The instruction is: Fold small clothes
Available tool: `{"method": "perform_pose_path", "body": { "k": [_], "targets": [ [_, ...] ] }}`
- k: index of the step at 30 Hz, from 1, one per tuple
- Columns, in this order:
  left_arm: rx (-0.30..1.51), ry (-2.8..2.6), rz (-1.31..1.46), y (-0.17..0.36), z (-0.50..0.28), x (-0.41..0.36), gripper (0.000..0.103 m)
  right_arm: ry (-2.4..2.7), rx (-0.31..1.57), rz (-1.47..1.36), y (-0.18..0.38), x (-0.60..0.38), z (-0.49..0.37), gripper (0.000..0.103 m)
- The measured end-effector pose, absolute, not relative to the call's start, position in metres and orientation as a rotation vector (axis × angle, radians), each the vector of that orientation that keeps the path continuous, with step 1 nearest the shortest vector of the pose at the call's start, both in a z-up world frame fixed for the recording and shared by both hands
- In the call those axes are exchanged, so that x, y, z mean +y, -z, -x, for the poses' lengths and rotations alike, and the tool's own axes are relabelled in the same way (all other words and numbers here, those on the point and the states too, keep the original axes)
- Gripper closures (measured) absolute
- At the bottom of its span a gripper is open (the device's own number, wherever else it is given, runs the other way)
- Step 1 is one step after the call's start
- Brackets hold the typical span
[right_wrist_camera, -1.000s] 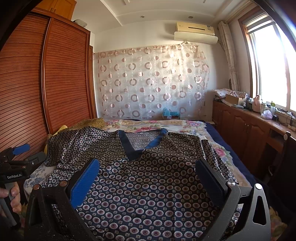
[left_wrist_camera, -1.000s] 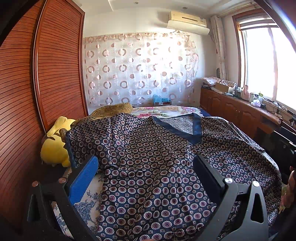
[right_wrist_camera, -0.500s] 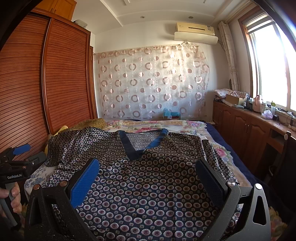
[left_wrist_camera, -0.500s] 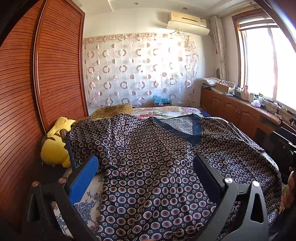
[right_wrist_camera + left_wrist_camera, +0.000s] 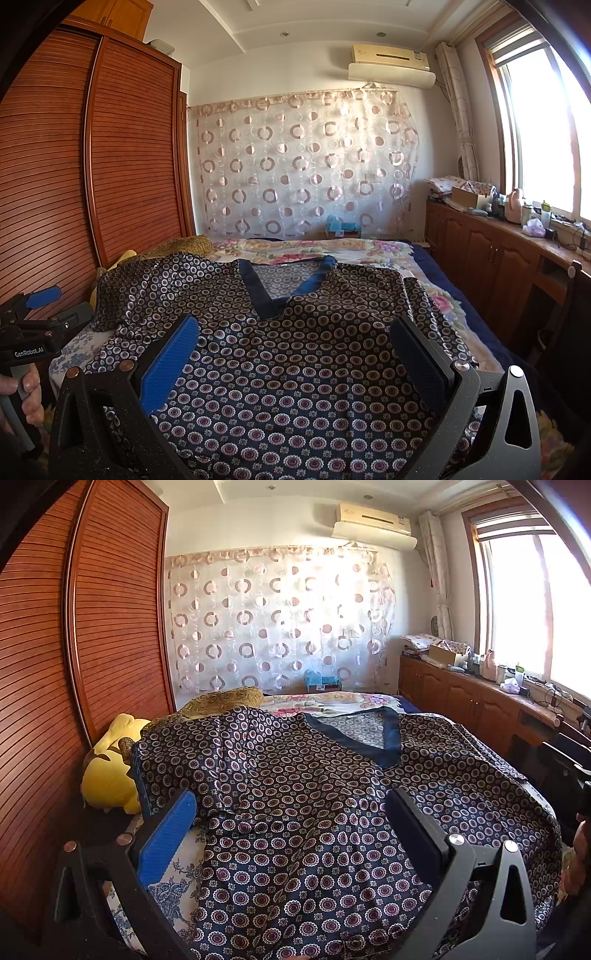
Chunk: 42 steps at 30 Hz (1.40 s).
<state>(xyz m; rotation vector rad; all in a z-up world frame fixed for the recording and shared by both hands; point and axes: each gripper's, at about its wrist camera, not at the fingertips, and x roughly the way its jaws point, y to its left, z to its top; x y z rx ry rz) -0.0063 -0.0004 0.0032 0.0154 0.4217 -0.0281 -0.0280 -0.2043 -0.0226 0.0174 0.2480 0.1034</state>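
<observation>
A navy patterned V-neck top [image 5: 332,812] lies spread front-up across the bed [image 5: 314,247], its collar toward 12 o'clock and its hem toward the cameras. In the right wrist view the same top [image 5: 314,362] fills the lower middle, with the plain blue neckband [image 5: 284,284] forming a V just above centre. One sleeve [image 5: 184,760] is bunched and creased at 9 o'clock in the left wrist view, lying beside a yellow plush toy [image 5: 110,771] that sits against the slatted wooden wardrobe [image 5: 92,646].

The left gripper [image 5: 291,827] hovers over the lower part of the top with its jaws spread wide and nothing between them; its blue pad [image 5: 166,838] sits at 8 o'clock over the edge of the top and the floral sheet. The right gripper [image 5: 295,350] likewise stands wide apart and empty above the chest of the top. In the right wrist view a hand [image 5: 26,395] at 8 o'clock grips the handle of the left gripper.

Beyond the bed, a circle-patterned curtain [image 5: 306,166] hangs at 12 o'clock, an air conditioner [image 5: 391,62] is mounted above it, and a wooden cabinet [image 5: 498,251] runs under the window at 3 o'clock.
</observation>
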Motion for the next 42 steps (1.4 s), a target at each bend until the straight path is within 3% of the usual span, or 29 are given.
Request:
{"method": "perform_pose_path", "body": {
  "k": [26, 42],
  "targets": [
    [0.428, 0.032, -0.02, -0.006, 0.003, -0.001, 0.0, -0.112, 0.247, -0.021, 0.023, -0.204, 0.024, 0.0],
    [0.524, 0.096, 0.004, -0.005, -0.087, 0.07, 0.0, -0.202, 0.216, 0.014, 0.024, -0.188, -0.018, 0.0]
  ]
}}
